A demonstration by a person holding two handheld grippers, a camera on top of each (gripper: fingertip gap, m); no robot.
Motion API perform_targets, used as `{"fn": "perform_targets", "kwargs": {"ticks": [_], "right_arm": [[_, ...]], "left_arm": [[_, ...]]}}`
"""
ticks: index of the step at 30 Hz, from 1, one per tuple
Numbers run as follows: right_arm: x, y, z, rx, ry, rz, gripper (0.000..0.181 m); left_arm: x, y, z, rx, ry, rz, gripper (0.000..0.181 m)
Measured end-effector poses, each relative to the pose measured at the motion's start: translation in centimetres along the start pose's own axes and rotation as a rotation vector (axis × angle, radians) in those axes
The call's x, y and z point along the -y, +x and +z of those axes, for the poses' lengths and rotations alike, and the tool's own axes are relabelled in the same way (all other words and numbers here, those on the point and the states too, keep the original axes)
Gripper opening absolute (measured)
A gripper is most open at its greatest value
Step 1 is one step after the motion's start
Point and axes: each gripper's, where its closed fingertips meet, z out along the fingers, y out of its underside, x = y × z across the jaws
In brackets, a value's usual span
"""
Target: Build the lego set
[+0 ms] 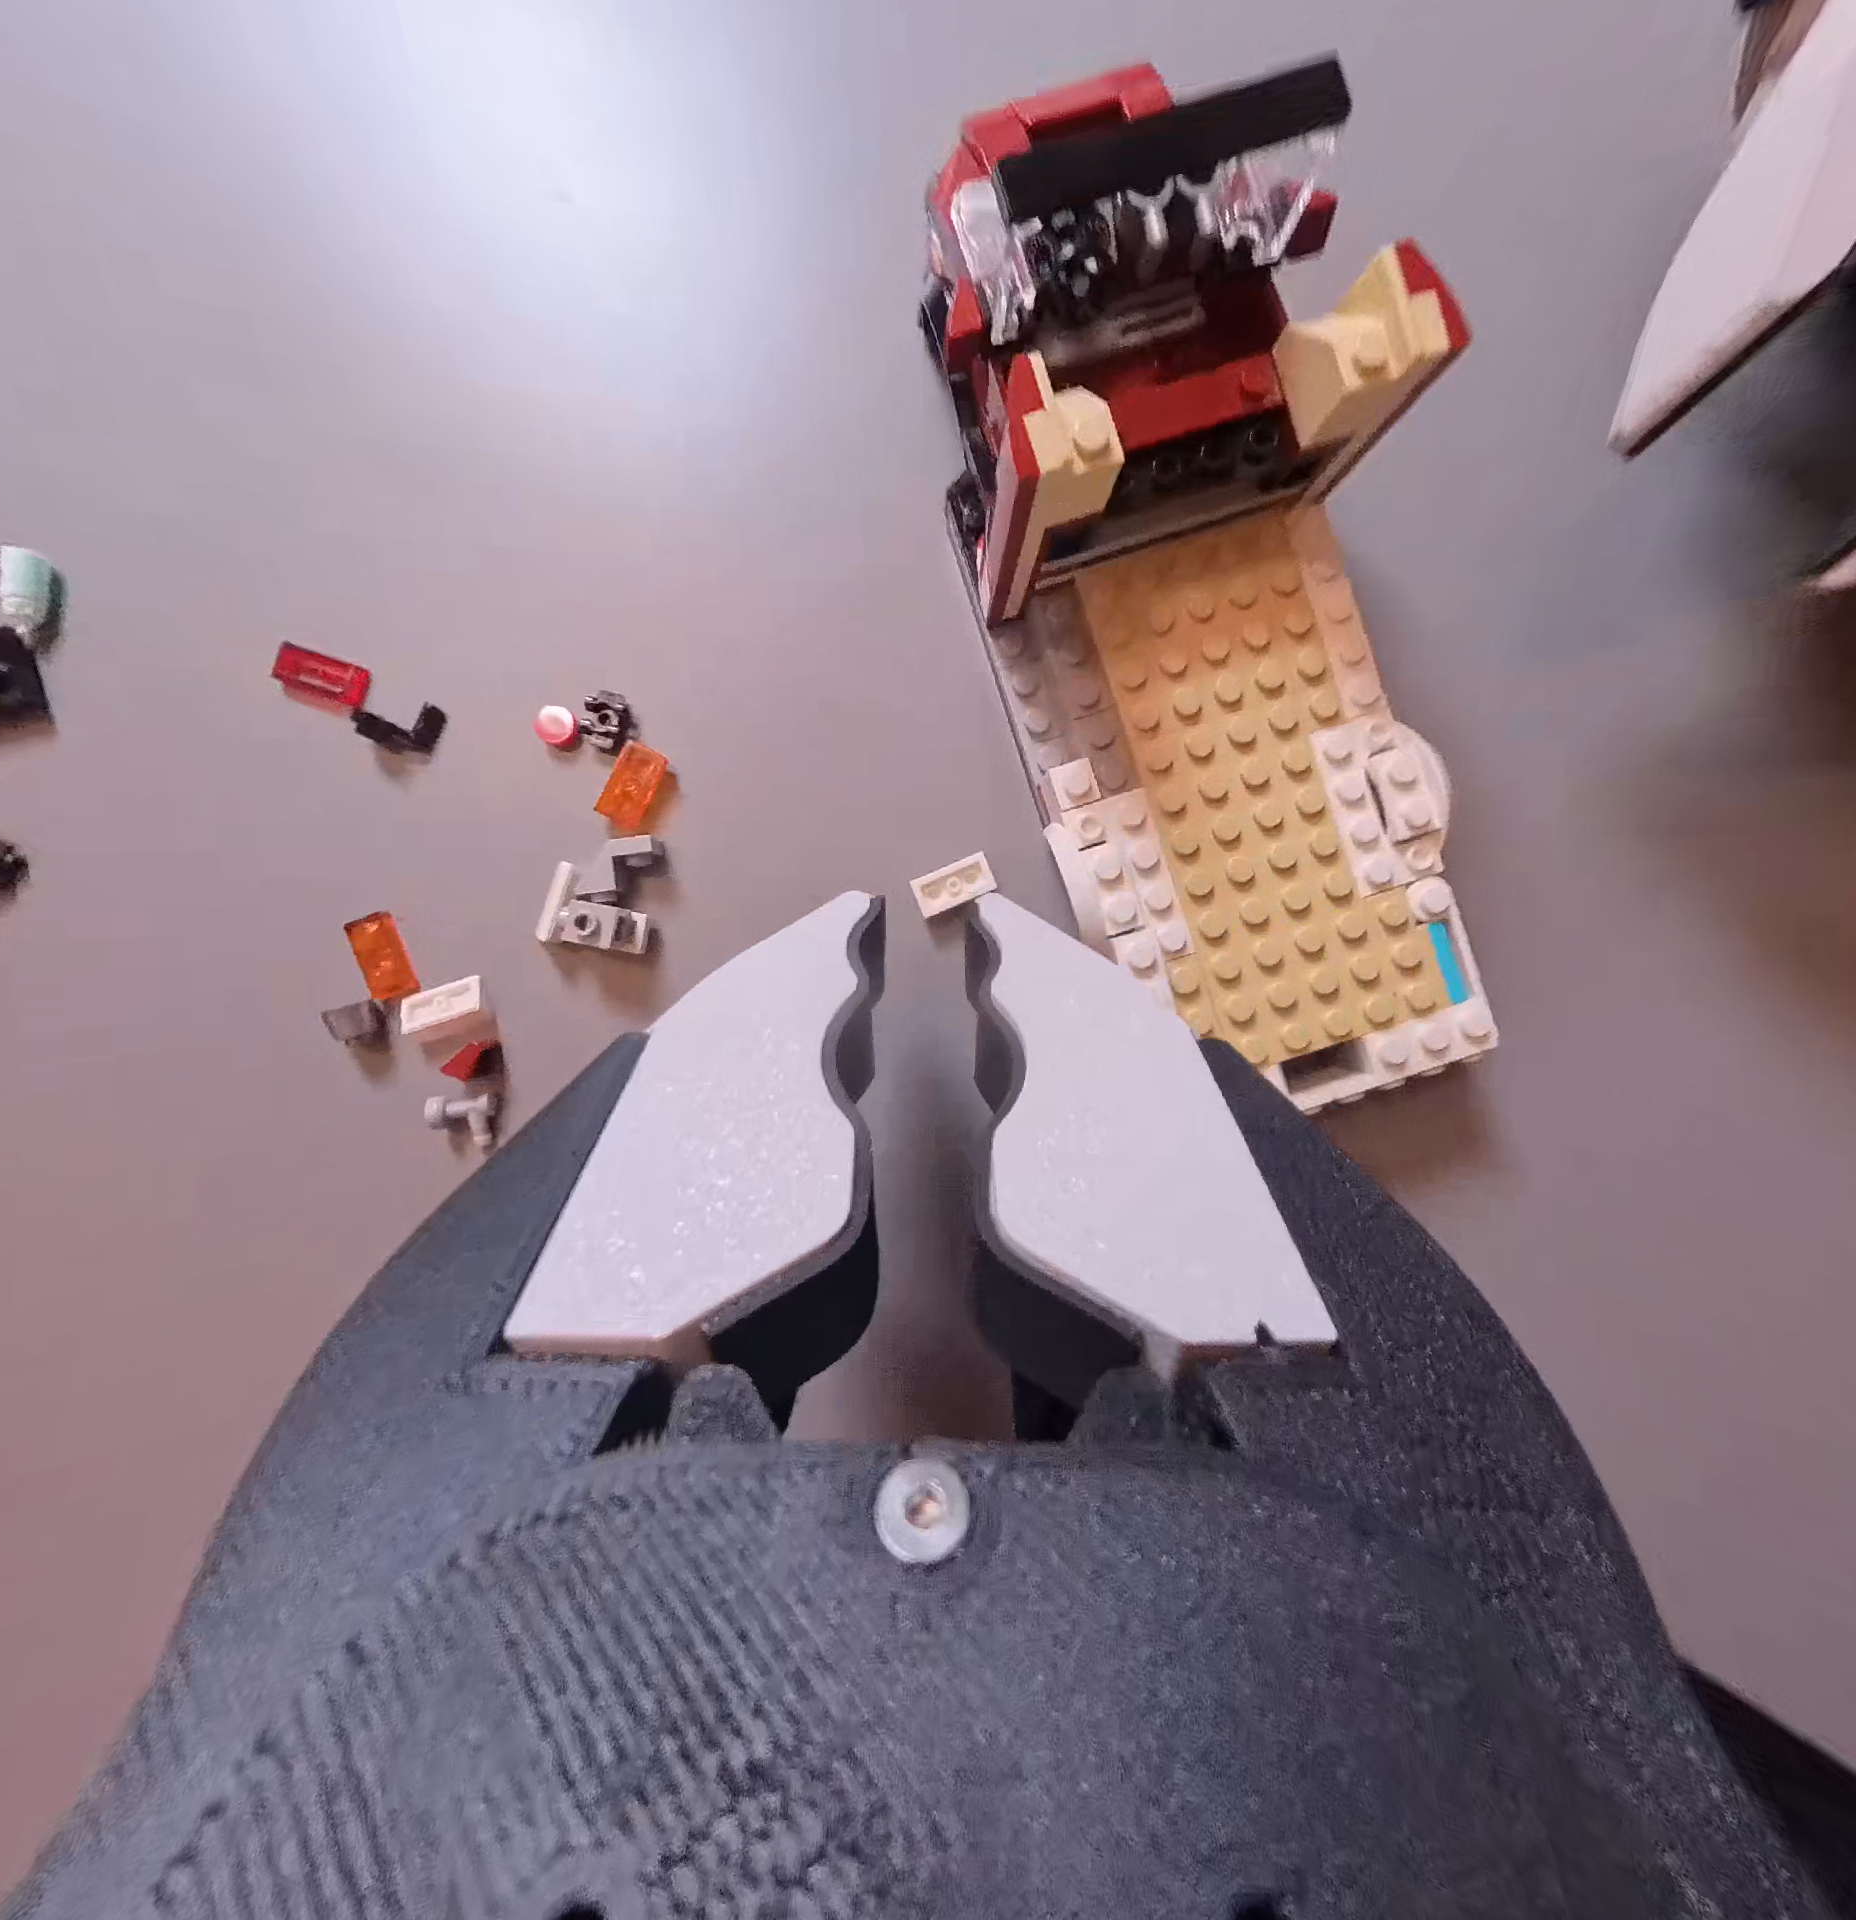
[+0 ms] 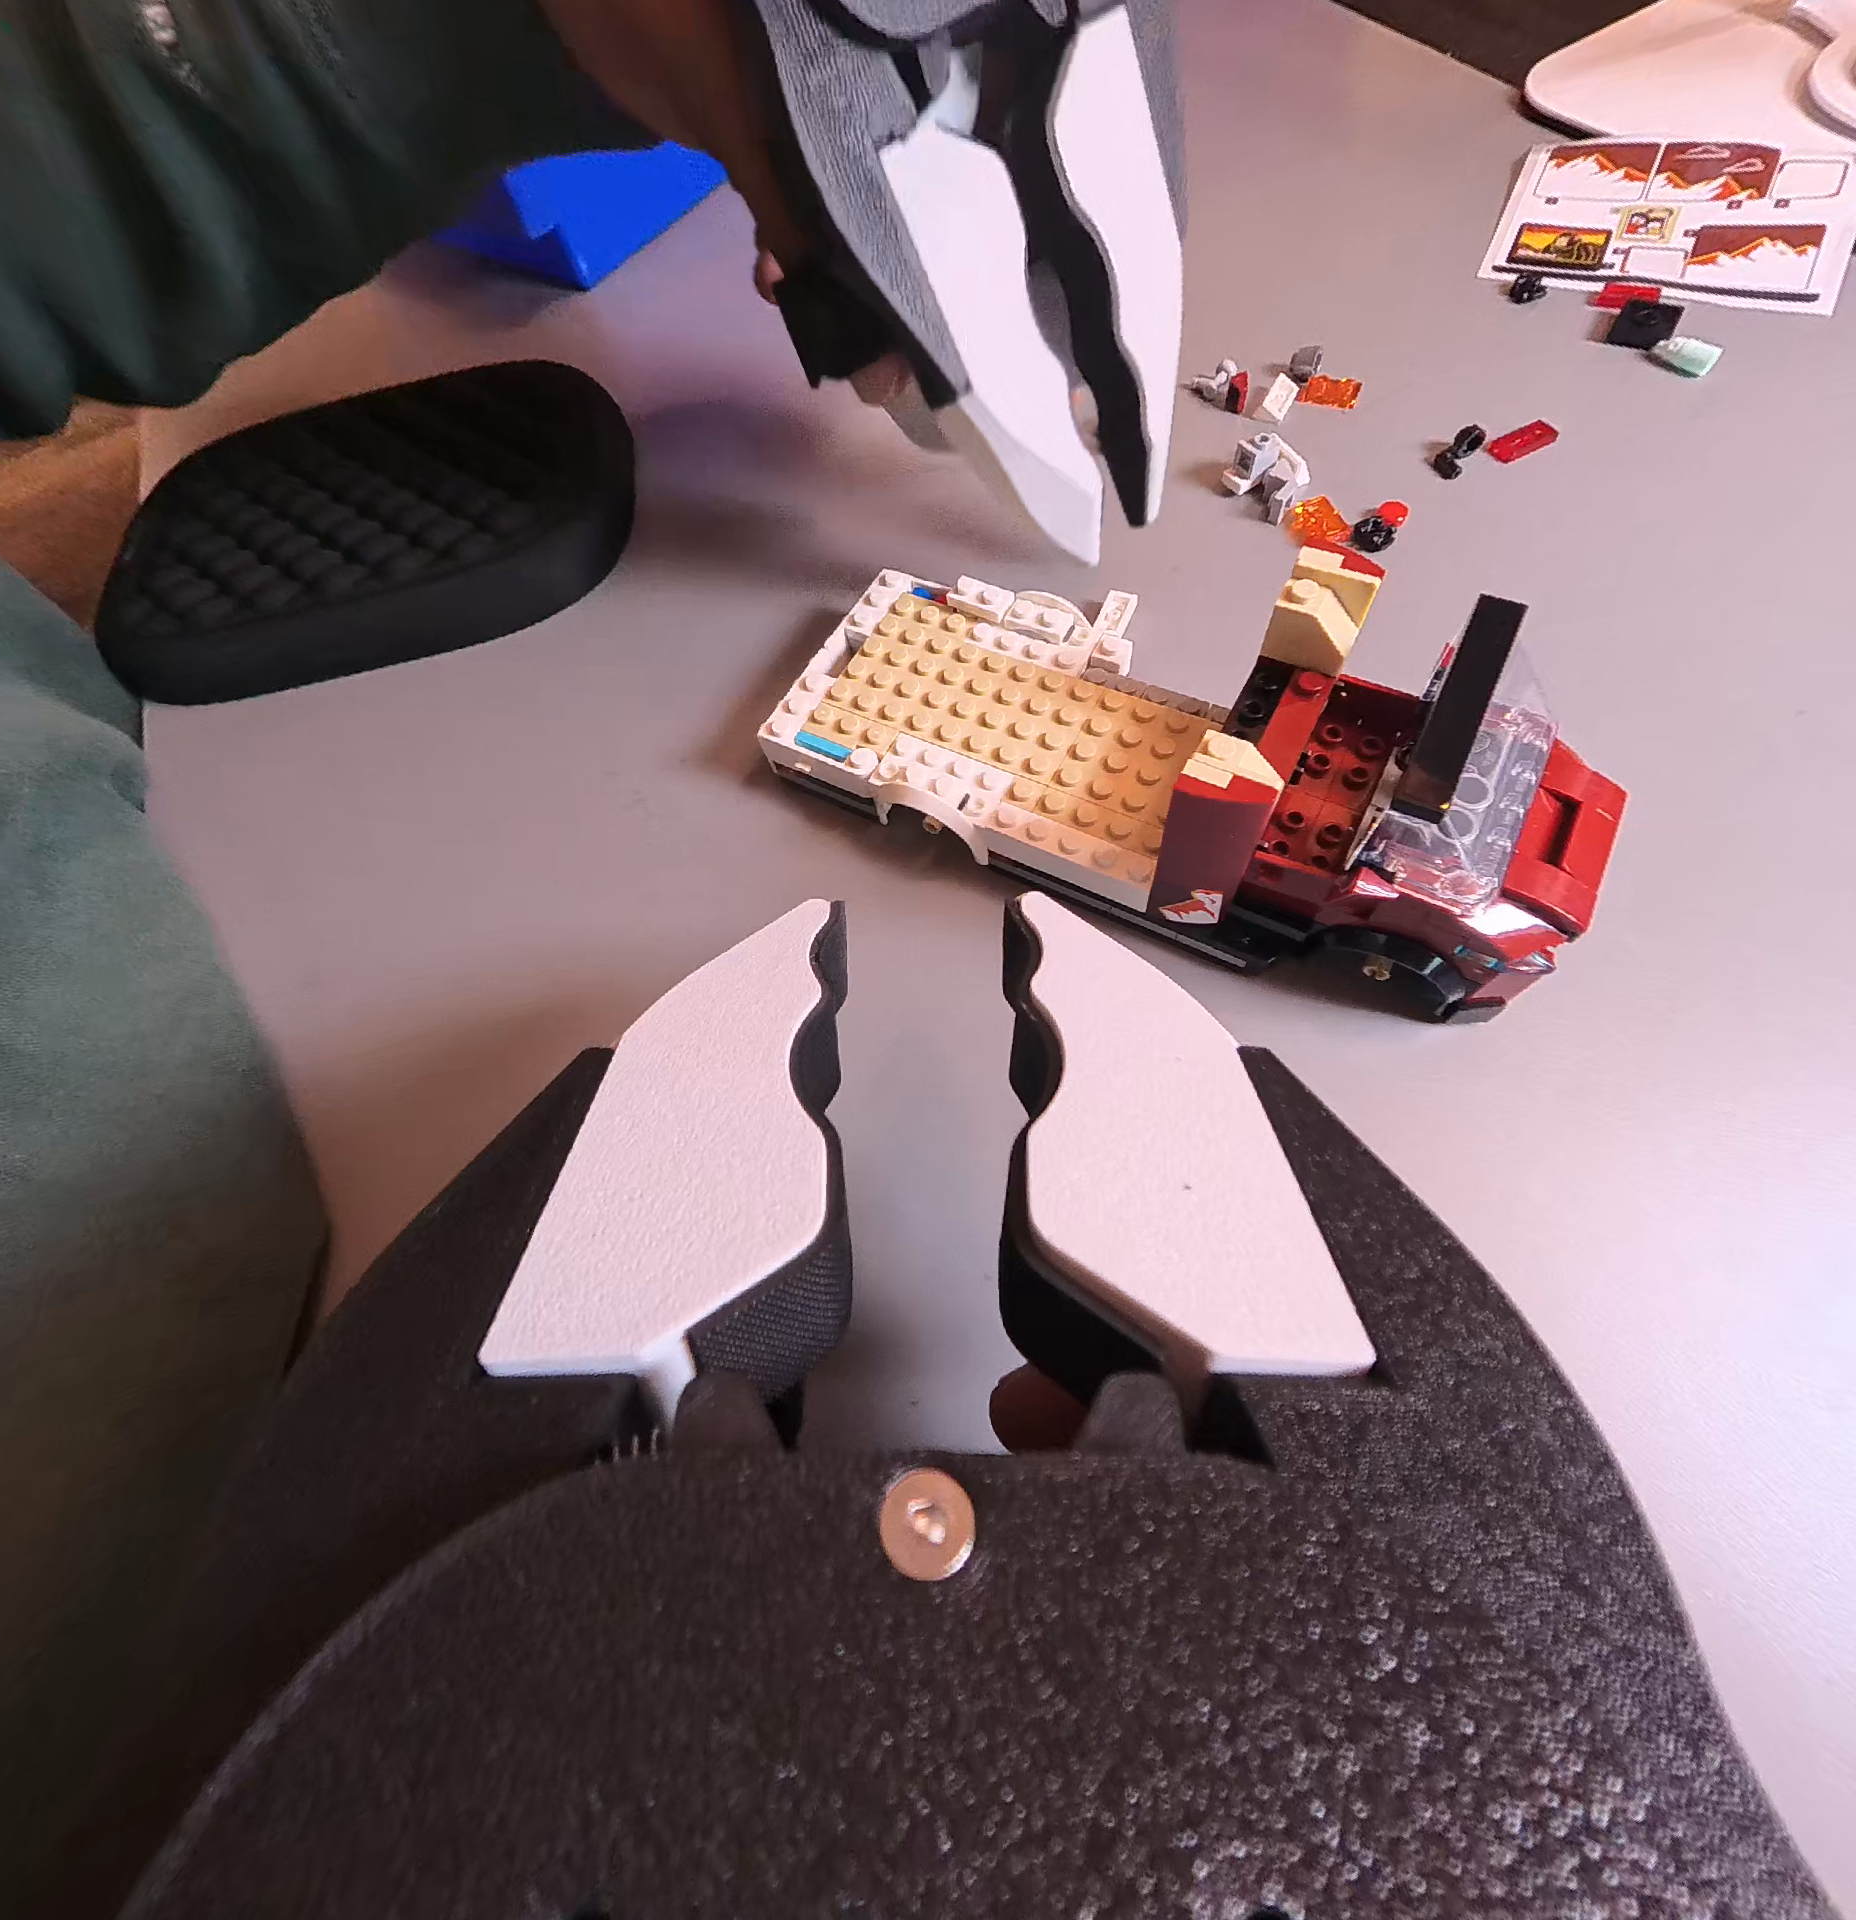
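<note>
A part-built lego truck [image 1: 1246,790] lies on the grey table, with a dark red cab, a clear windscreen and a tan studded bed edged in white. It also shows in the right wrist view [image 2: 1059,748]. My left gripper [image 1: 926,920] is narrowly open and empty, with its tips just short of a small white plate [image 1: 953,883] that lies beside the truck's bed. In the right wrist view the left gripper [image 2: 1106,530] hovers over the rear of the bed. My right gripper [image 2: 924,914] is open and empty, on the near side of the truck.
Loose small pieces [image 1: 602,831] in orange, grey, black and red lie left of the left gripper and show beyond the truck [image 2: 1308,436]. A sticker sheet [image 2: 1672,223], a blue object [image 2: 591,213] and a black textured pad [image 2: 373,530] lie around. A person's green sleeve fills the left. Across from one pair of fingers to the other is roughly 12 cm.
</note>
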Motion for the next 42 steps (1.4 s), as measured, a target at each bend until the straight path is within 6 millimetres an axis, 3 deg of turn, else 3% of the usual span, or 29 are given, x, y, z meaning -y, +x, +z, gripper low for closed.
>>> {"fn": "perform_targets", "kwargs": {"ticks": [6,11,16,20,26,29,34,42], "right_arm": [[0.0,-0.1,0.0,0.009,0.001,0.004,0.029],[0.0,-0.1,0.0,0.016,0.002,0.008,0.029],[0.0,0.0,0.0,0.015,0.005,0.014,0.029],[0.5,0.1,-0.2,0.016,0.039,0.013,0.028],[4.7,0.5,-1.1,0.013,0.242,0.004,0.023],[6.6,0.2,-1.5,-0.011,0.310,-0.057,0.020],[8.2,-1.1,-1.4,-0.055,0.353,-0.242,0.013],[7.9,-2.7,-0.8,-0.019,0.324,-0.343,0.008]], "left_arm": [[-0.3,0.0,1.2,-0.003,-0.075,0.255,0.020],[-0.6,0.3,1.5,-0.044,-0.135,0.356,0.013],[-1.0,0.4,1.6,-0.058,-0.124,0.341,0.001],[0.1,0.6,0.2,-0.062,0.022,0.215,0.001],[6.1,5.9,-5.1,-0.315,0.533,-0.008,0.001],[7.8,8.2,-6.6,-0.415,0.687,-0.068,0.001],[8.4,10.2,-7.6,-0.534,0.763,-0.117,0.000],[7.4,11.4,-7.7,-0.591,0.733,-0.113,0.000]]}}
